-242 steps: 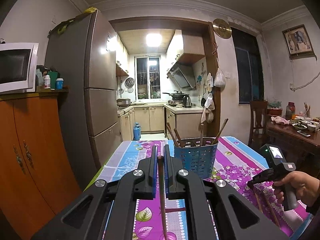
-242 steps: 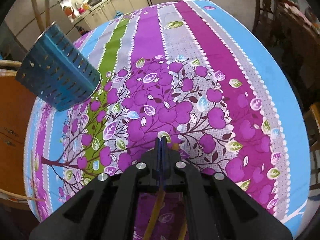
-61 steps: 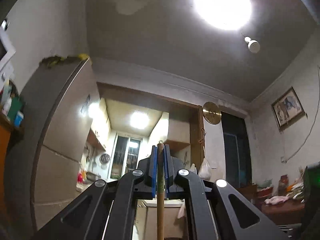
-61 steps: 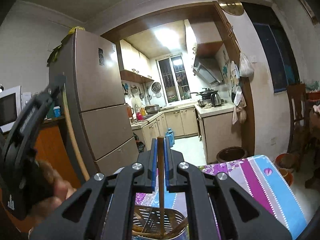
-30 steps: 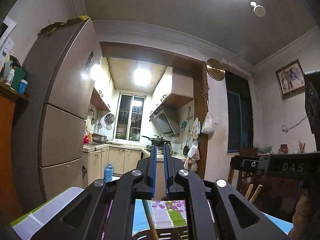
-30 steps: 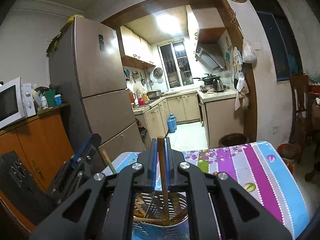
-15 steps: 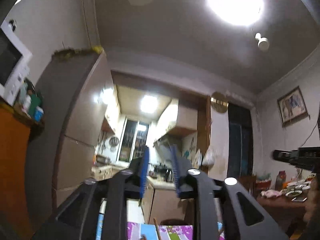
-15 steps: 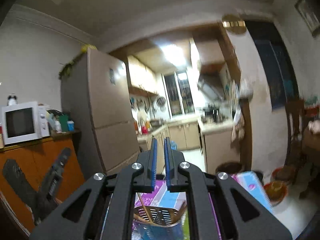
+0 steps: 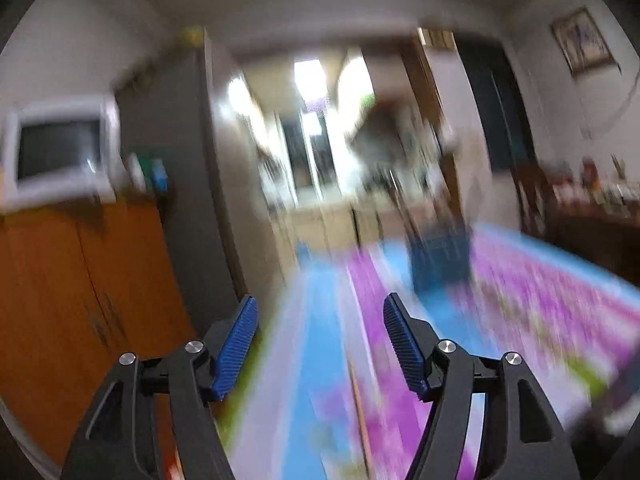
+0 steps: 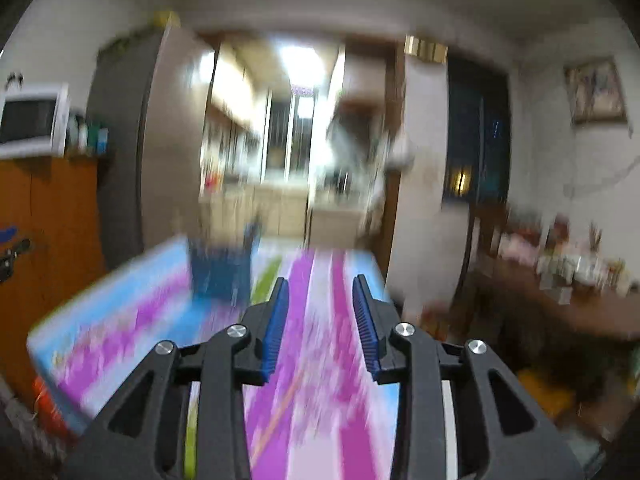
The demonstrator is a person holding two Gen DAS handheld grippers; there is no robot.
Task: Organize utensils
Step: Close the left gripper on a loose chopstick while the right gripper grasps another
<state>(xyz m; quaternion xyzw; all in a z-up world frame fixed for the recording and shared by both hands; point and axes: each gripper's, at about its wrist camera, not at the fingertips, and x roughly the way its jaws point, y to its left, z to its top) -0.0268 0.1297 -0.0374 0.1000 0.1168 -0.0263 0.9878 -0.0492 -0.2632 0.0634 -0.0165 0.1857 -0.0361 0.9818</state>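
Note:
Both views are motion-blurred. The blue perforated utensil basket (image 9: 438, 260) stands on the purple and blue tablecloth (image 9: 540, 304), with dark utensil handles sticking up from it; it also shows in the right wrist view (image 10: 220, 272). My left gripper (image 9: 318, 344) is open and empty, well short of the basket. A thin wooden stick (image 9: 360, 412) lies on the cloth below it. My right gripper (image 10: 320, 324) is open and empty, to the right of the basket. An orange stick (image 10: 280, 412) lies on the cloth (image 10: 120, 320) below it.
An orange wooden cabinet (image 9: 80, 300) with a white microwave (image 9: 60, 156) stands at the left beside a grey fridge (image 9: 192, 200). A dark side table (image 10: 560, 292) with cluttered items stands at the right. The kitchen doorway (image 10: 296, 160) lies beyond the table.
Both grippers have opened wide and tipped down and back from the basket. The chopsticks they held are now out of the jaws. Both views are moving fast.

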